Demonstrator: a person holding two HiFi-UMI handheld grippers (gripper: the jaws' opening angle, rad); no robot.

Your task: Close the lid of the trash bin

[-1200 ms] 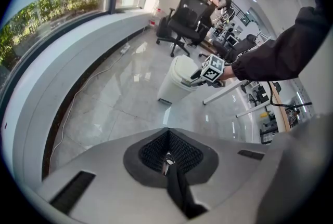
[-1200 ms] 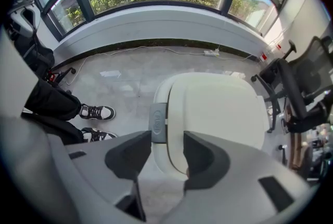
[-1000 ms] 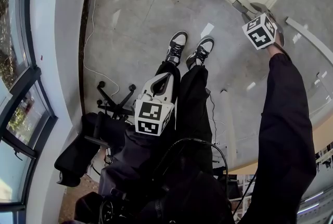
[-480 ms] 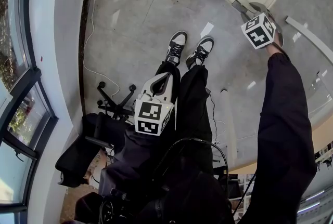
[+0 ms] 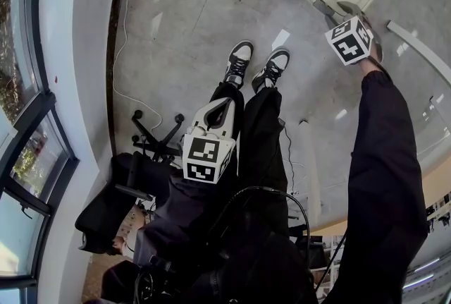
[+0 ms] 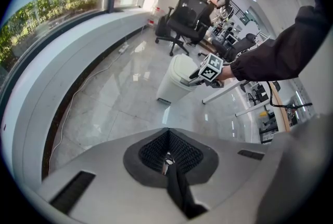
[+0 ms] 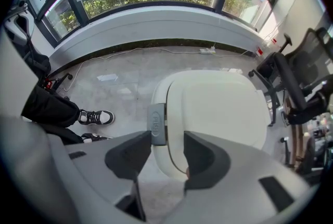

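Right gripper view, closed trash bin (image 7: 218, 108) just beneath tool (image 7: 166, 140)

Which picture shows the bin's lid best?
The right gripper view: the lid fills the middle, seen from above, lying shut. The head view catches it at the top edge, small. The left gripper view shows the bin far off, from the side.

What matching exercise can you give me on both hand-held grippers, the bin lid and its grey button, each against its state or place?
1 left hand-held gripper
2 right hand-held gripper
3 bin lid
4 grey button

A down on the bin
B jaws apart, over the bin
C jaws together
D at the bin's rim

Pairs: 1-C, 2-B, 3-A, 4-D
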